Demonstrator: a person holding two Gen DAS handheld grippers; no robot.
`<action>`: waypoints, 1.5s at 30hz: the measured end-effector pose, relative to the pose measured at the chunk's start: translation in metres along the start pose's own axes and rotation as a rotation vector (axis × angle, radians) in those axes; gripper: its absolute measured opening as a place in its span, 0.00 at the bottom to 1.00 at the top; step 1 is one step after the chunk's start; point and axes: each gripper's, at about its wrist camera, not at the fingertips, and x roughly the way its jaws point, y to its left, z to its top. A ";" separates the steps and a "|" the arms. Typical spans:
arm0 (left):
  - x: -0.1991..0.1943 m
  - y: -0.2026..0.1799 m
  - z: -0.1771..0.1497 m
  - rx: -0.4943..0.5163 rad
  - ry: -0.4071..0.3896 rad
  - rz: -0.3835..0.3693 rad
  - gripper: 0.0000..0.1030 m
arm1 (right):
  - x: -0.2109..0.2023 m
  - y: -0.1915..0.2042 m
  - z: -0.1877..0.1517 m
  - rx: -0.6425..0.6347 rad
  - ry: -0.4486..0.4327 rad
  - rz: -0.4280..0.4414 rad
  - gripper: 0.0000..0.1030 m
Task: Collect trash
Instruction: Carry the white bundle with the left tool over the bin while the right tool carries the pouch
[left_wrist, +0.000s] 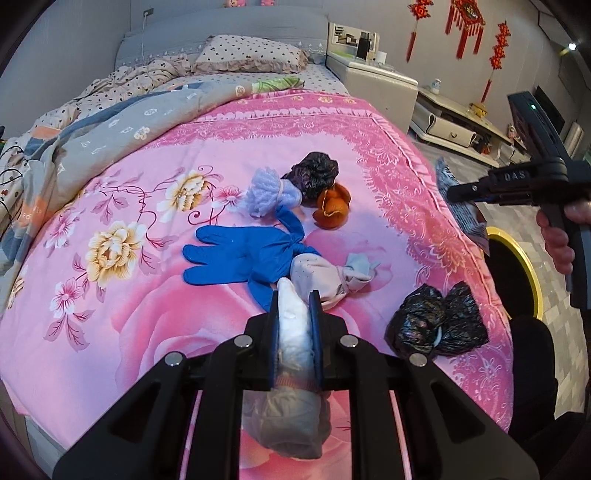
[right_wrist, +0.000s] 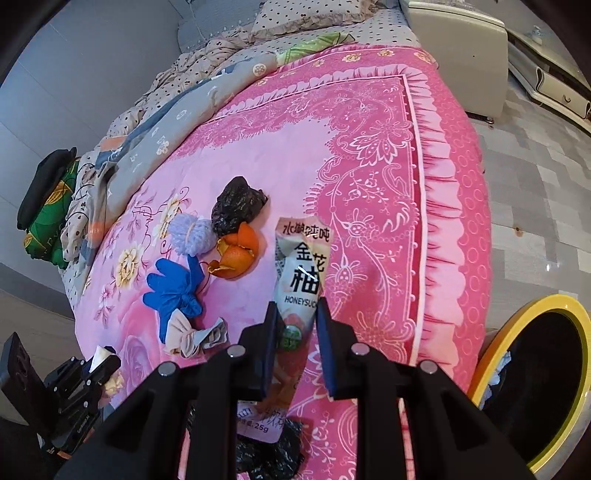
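My left gripper (left_wrist: 294, 295) is shut on a white crumpled bag (left_wrist: 293, 332) above the pink bedspread (left_wrist: 147, 325). My right gripper (right_wrist: 295, 306) is shut on a snack wrapper (right_wrist: 301, 273) over the bed's right side; it also shows in the left wrist view (left_wrist: 458, 194). On the bed lie a blue glove (left_wrist: 236, 254), a beige tied bundle (left_wrist: 325, 277), orange peel (left_wrist: 332, 208), a lilac yarn bundle (left_wrist: 269, 195) and two black bags (left_wrist: 316, 171) (left_wrist: 439, 325). A yellow-rimmed bin (right_wrist: 532, 376) stands on the floor at the right.
A rumpled grey quilt (left_wrist: 110, 125) and a dotted pillow (left_wrist: 251, 55) lie at the head of the bed. A white bedside cabinet (left_wrist: 373, 81) and a low white unit (left_wrist: 454, 122) stand to the right. The floor (right_wrist: 535, 192) is grey.
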 end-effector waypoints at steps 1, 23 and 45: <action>-0.003 -0.003 0.001 -0.002 -0.004 0.001 0.13 | -0.006 -0.003 -0.002 0.002 -0.008 0.003 0.19; -0.025 -0.151 0.041 0.088 -0.057 -0.176 0.13 | -0.150 -0.100 -0.059 0.112 -0.206 -0.019 0.19; 0.032 -0.304 0.072 0.227 0.026 -0.332 0.13 | -0.191 -0.213 -0.104 0.287 -0.267 -0.099 0.19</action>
